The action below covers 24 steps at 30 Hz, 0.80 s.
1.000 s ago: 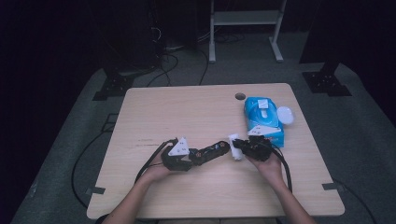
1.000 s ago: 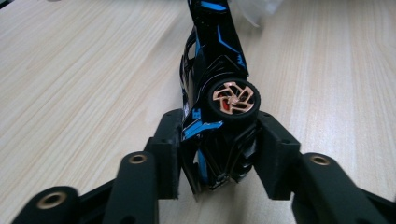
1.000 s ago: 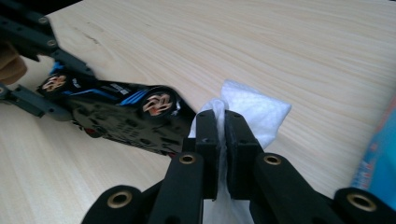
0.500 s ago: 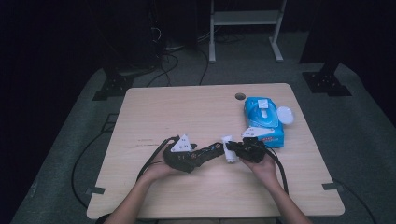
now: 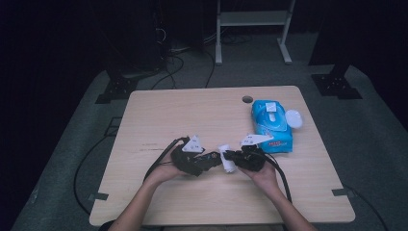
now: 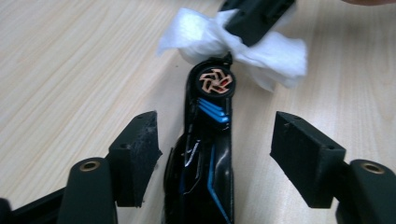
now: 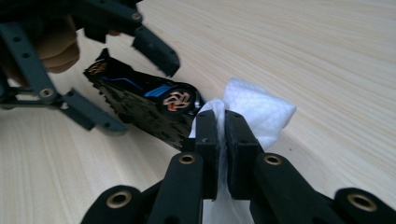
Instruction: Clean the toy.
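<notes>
- As the person's two forearms enter at 6 o'clock in the high view, we see the left gripper (image 5: 211, 161) and the right gripper (image 5: 230, 156) meeting nose to nose near the front middle of the light wooden table (image 5: 183, 110).
- In the left gripper view, we find its jaws spread wide, one on each side of a black card-like device (image 6: 205, 154) with blue stripes and a small copper-coloured fan emblem; neither jaw pad touches it here.
- We cannot tell from these views what supports the black device, which lies along the gap between the open jaws.
- In the right gripper view, we see the jaws pressed together on a white wipe (image 7: 254, 109), its loose fold bulging out at 1 o'clock of the jaw tips.
- The wipe touches the fan end of the device, at 12 o'clock in the left gripper view (image 6: 219, 37).
- From above, the wipe (image 5: 226, 159) sits between the two hands.
- At 2 o'clock from the grippers lies a blue wipes packet (image 5: 270, 126), with a white round lid (image 5: 293, 118) just beside its right edge.
- A small round hole (image 5: 247, 99) marks the tabletop at 12 o'clock of the packet.
</notes>
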Available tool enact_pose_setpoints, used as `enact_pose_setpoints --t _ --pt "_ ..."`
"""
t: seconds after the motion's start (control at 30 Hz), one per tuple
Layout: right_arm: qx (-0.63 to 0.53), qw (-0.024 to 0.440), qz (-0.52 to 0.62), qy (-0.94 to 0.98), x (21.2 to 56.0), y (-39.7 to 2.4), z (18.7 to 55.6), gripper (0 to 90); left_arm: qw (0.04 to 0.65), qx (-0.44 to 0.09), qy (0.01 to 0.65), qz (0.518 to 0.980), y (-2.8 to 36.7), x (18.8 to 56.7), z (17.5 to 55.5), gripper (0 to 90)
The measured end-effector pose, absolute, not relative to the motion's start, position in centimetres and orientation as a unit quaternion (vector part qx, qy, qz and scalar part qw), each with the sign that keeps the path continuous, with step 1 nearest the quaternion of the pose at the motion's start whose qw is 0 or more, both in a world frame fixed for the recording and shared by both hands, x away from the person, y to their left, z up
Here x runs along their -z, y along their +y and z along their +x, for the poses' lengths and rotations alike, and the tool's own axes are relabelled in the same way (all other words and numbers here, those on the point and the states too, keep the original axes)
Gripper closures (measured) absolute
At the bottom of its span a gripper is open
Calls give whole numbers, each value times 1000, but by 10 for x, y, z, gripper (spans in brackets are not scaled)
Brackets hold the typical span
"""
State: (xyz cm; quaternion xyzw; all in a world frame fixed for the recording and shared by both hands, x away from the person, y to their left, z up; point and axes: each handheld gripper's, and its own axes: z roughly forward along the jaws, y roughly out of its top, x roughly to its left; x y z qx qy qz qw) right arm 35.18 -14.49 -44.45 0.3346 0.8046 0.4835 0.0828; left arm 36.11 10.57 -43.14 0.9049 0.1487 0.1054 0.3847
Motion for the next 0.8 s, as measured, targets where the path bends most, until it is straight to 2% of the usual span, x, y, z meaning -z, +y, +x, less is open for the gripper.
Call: enact_pose_setpoints --t 0.07,0.27,0.5,0.67,0.73,0.8 --pt "-481 81 340 804 446 -146 353 844 382 -98 147 907 104 431 362 364" --pt "-480 85 342 803 447 -144 355 844 354 -85 155 918 96 430 368 398" --pt "-480 87 343 803 448 -146 355 844 287 -98 156 940 76 431 373 431" --pt "-480 85 350 800 449 -150 357 844 244 -110 160 950 64 436 377 525" --pt "-482 81 352 798 450 -152 358 844 244 -106 157 951 62 435 377 554" --pt "-483 80 355 797 450 -153 358 844 265 -100 161 945 64 431 377 619"
